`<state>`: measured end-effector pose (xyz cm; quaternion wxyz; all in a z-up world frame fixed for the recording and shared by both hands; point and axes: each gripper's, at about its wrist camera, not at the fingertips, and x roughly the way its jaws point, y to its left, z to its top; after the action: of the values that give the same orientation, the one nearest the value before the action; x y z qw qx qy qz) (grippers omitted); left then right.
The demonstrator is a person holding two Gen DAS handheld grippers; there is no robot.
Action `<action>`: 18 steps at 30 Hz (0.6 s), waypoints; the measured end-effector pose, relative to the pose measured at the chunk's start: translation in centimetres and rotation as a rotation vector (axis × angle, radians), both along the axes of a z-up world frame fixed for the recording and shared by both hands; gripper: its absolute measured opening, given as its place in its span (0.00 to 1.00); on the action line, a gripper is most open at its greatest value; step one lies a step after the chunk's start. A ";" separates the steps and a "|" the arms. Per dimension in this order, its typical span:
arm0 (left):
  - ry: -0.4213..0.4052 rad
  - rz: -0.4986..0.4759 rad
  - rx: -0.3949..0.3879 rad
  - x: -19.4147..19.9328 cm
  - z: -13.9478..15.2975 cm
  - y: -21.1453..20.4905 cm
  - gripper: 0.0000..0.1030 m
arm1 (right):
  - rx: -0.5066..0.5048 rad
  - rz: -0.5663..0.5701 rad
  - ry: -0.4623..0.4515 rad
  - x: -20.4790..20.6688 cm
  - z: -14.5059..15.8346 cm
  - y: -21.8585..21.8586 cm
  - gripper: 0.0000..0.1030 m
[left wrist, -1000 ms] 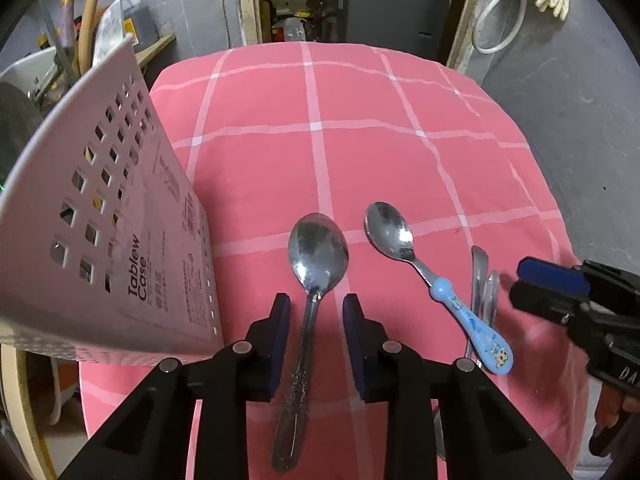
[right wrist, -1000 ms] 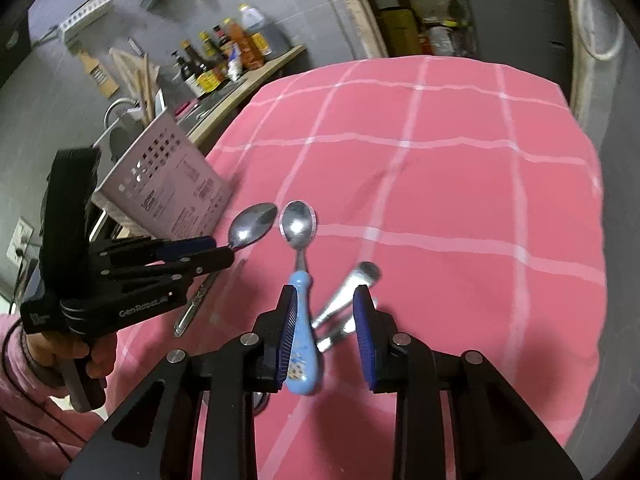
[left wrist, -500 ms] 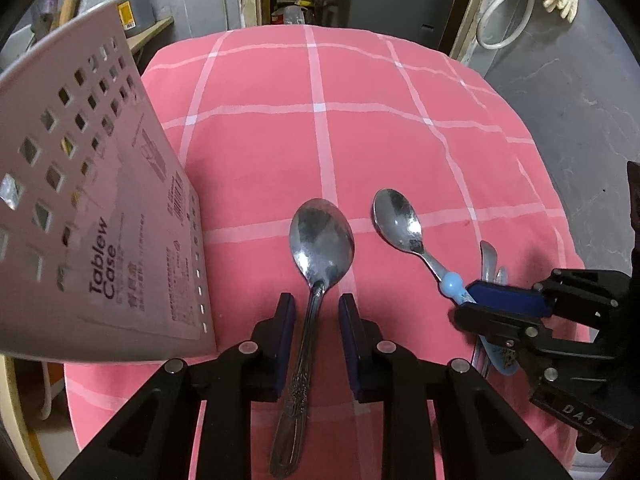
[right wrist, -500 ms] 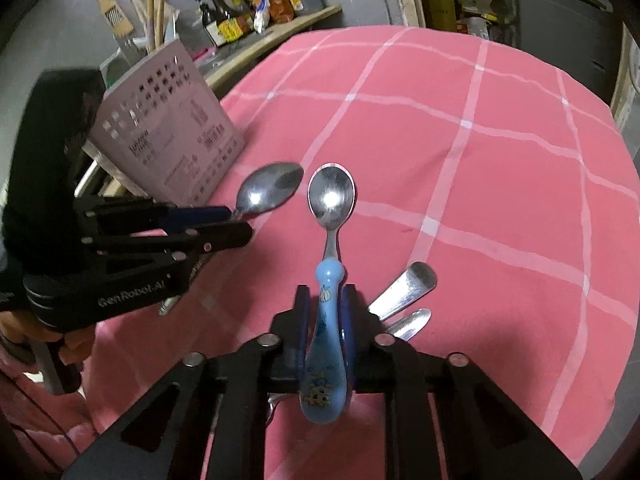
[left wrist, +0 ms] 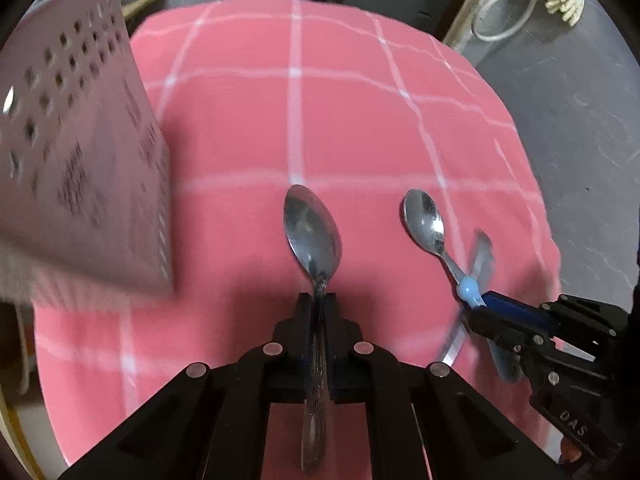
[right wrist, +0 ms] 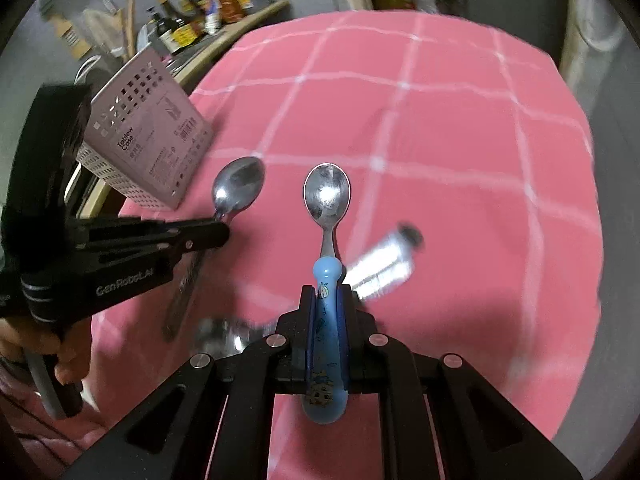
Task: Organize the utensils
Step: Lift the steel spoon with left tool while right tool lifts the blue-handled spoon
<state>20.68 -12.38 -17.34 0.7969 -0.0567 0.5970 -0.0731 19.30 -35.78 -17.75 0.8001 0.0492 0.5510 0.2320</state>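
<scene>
- Since half a second ago my left gripper [left wrist: 319,307] has closed fully: its jaws, which had the handle between them with a small gap, are now clamped on the neck of the large steel spoon [left wrist: 313,232].
- The large steel spoon has also come up from the pink checked tabletop [left wrist: 240,120]; its bowl points forward and throws a dark shadow on the cloth under it.
- My right gripper [right wrist: 325,304] still has its jaws clamped on the blue handle of the small spoon [right wrist: 327,196], as it had half a second ago, and this spoon too is now in the air above the cloth.
- From the right wrist camera, the small spoon points straight ahead with its round bowl up, and the blue handle sticks out behind the jaws.
- The two spoons are side by side, near but not touching; the large one is on the left.
- Under the small spoon some other utensils [right wrist: 382,266] lie on the tabletop; they are blurred and I cannot tell what kind they are.
- The perforated utensil holder [right wrist: 148,142] stands at the left edge of the tabletop, just beside the bowl of the large spoon.
- Several bottles [right wrist: 200,16] stand on a shelf behind the holder.
</scene>
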 end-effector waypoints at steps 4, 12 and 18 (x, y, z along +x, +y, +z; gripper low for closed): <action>0.043 -0.032 -0.048 -1.9 -0.2 -1.1 0.05 | 0.000 -0.032 0.031 -1.6 -0.3 -1.4 0.09; 0.083 -0.047 -0.075 -0.3 -0.4 -0.8 0.05 | -0.039 -0.031 0.067 -0.7 -0.9 -1.1 0.10; 0.125 -0.059 -0.097 0.4 -0.7 -0.8 0.05 | -0.097 -0.002 0.074 -0.1 -0.5 -0.8 0.12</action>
<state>21.07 -13.19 -18.06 0.7518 -0.0819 0.6429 -0.1215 19.22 -36.61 -18.23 0.7809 0.0194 0.5906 0.2024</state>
